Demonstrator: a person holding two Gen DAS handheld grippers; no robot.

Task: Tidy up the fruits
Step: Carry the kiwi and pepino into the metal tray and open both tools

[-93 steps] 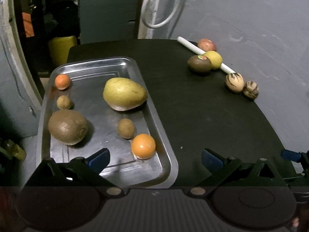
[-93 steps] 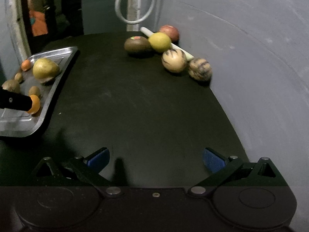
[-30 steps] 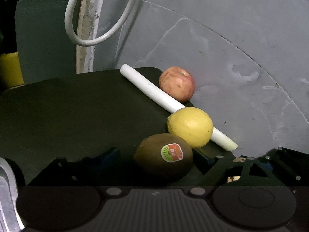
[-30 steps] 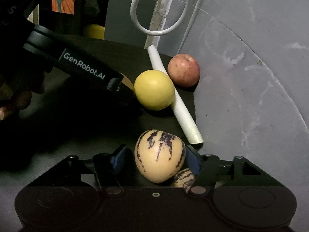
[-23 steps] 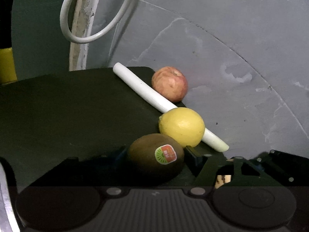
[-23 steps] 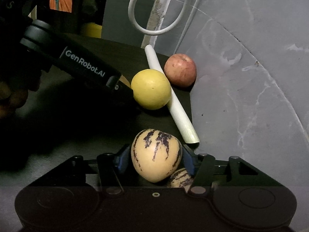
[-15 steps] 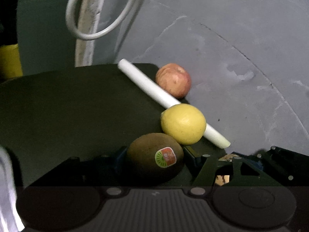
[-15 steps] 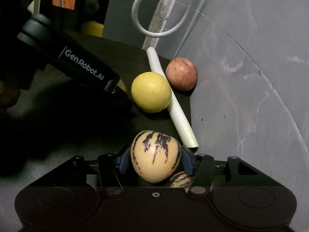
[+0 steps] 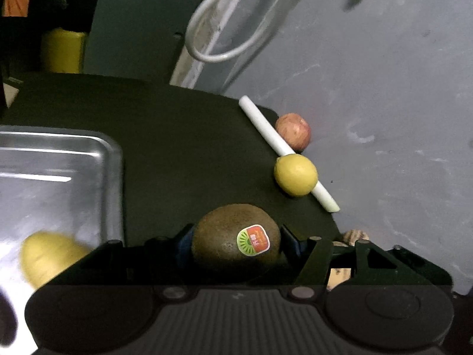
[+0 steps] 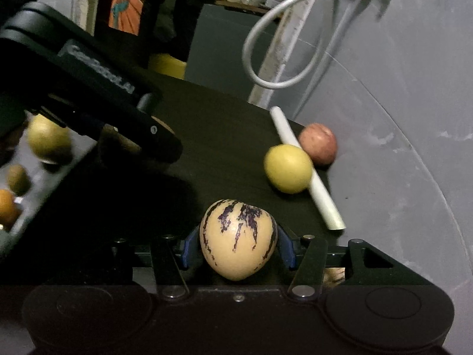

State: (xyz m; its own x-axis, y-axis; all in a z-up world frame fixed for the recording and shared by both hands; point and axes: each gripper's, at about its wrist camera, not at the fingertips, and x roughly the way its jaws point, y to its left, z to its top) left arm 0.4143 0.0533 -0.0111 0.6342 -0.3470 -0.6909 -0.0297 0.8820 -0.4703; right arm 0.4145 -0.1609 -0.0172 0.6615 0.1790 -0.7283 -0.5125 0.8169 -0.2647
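Two fruits are clamped: our left gripper (image 9: 236, 241) grips the kiwi (image 9: 235, 241), our right gripper (image 10: 238, 245) the striped melon (image 10: 238, 238), both lifted right of the tray (image 9: 115, 177), presumably to join its fruit.

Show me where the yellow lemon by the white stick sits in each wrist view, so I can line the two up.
Left wrist view: the lemon is right of centre, on the table, against the white stick.
Right wrist view: the lemon is right of centre, above the striped fruit.
Shared landmark: the red apple on the stick's far side, by the wall.
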